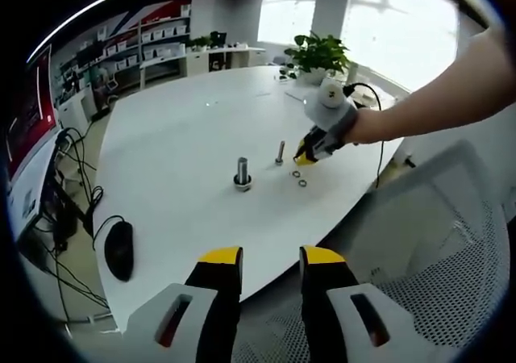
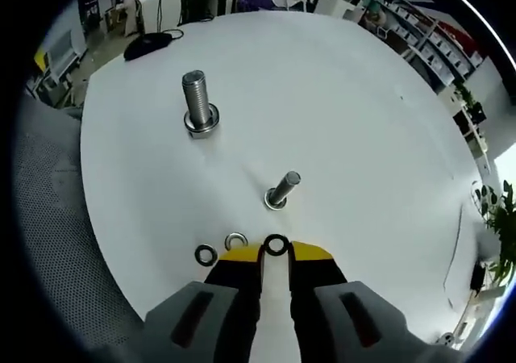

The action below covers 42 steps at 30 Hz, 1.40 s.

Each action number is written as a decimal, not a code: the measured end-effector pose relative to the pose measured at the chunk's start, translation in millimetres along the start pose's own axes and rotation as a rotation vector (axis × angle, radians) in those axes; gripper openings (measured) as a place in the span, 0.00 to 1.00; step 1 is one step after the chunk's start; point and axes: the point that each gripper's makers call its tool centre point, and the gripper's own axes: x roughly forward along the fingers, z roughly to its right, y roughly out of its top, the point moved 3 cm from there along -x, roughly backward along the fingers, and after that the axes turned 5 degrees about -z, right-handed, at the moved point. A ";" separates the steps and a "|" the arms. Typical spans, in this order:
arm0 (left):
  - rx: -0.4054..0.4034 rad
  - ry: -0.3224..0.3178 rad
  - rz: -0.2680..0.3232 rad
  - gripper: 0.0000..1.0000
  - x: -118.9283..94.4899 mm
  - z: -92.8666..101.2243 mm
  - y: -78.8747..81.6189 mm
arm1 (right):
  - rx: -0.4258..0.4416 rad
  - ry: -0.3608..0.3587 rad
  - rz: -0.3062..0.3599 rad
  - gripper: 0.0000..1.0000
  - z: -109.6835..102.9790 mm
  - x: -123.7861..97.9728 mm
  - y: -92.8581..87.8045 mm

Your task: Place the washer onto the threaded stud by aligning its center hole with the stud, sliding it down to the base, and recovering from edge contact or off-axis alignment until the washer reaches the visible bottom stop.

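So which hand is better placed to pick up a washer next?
The right. Its tongs sit at the table with a washer at their tips, close to the smaller stud. The left tongs hang back at the table's edge, far from the washers.

Shiny metal threaded studs (image 2: 199, 102) and washers (image 2: 205, 255) stand on a smooth matt white table (image 2: 347, 105).

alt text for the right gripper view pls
The right gripper, with yellow-tipped jaws, reaches over a white table with a dark washer at its fingertips; whether it is gripped is unclear. Two more washers lie just left of it, and beyond stand a small stud and a larger stud.
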 end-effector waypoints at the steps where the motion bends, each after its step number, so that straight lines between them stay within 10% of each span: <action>1: -0.001 0.000 0.001 0.26 0.0 -0.1 0.2 | 0.008 0.002 0.006 0.14 0.7 -2.0 1.7; 17: 0.003 0.001 0.013 0.26 -1.0 -0.2 2.2 | -0.013 -0.021 0.073 0.14 13.9 -36.0 30.8; 42: 0.003 0.003 0.011 0.26 -0.9 -0.5 1.9 | -0.065 0.000 0.068 0.14 6.4 -21.3 46.8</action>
